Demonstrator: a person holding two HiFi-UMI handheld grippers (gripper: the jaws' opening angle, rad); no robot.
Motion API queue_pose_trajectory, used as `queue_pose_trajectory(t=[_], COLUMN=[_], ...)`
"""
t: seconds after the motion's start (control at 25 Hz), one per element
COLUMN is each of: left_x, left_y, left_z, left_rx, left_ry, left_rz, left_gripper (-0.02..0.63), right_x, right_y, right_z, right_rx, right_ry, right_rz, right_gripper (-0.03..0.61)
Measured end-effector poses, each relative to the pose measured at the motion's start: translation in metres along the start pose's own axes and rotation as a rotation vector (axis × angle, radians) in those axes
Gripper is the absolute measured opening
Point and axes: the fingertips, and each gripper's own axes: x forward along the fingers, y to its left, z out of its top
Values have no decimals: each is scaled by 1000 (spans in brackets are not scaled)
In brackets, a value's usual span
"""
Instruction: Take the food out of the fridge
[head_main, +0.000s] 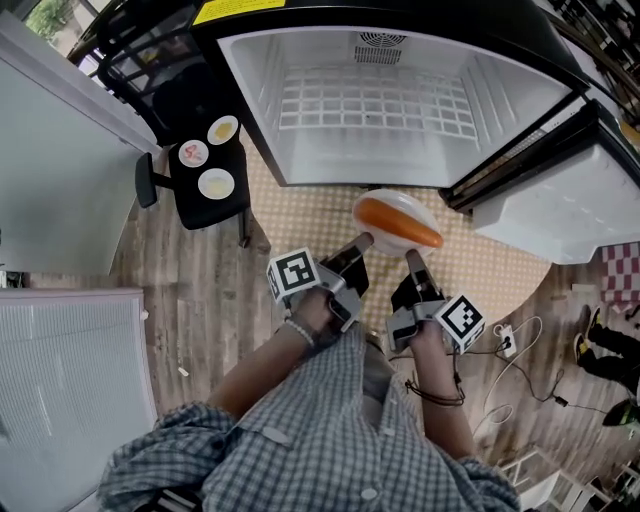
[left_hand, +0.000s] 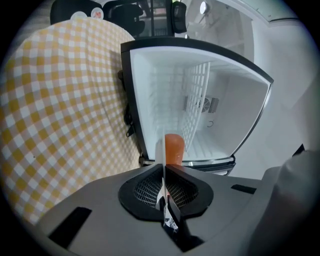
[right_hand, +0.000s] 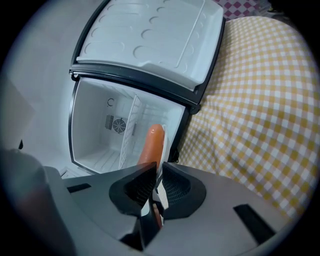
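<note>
Checked rug (head_main: 310, 215) lies before the fridge (head_main: 258, 100); over it, left gripper (head_main: 364, 241) and right gripper (head_main: 410, 258) each clamp the plate (head_main: 395, 197) rim, probably to keep the sausage (head_main: 400, 222) level.

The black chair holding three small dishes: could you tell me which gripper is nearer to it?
Left. The left gripper grips the sausage plate on the side facing the chair; the right gripper grips its farther side.

fridge (head_main: 262, 120): top cut by edge | 3 stool dishes (head_main: 193, 153): contents too small to tell
</note>
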Motion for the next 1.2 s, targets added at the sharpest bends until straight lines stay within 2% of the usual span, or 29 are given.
queue_pose_trajectory(t=[0.28,0.6,0.92,1.2], left_x=[23,45,65,68], left_y=[14,33,60,86], left_z=[-24,-41,-45,-46], left_rx=[-7,-17,-11,-33], left_ry=[102,169,203,204], left_rz=[23,55,117,190], left_gripper=[18,18,22,23], right_x=[-21,-31,-26,-20], right_y=[-23,-50,-82,-106], right_z=[17,31,39,35], right_rx=[24,56,110,136], right_ry=[-74,-120,-155,-143], right_rz=[-52,-95,-162,-222], right_gripper=[31,31,31,31])
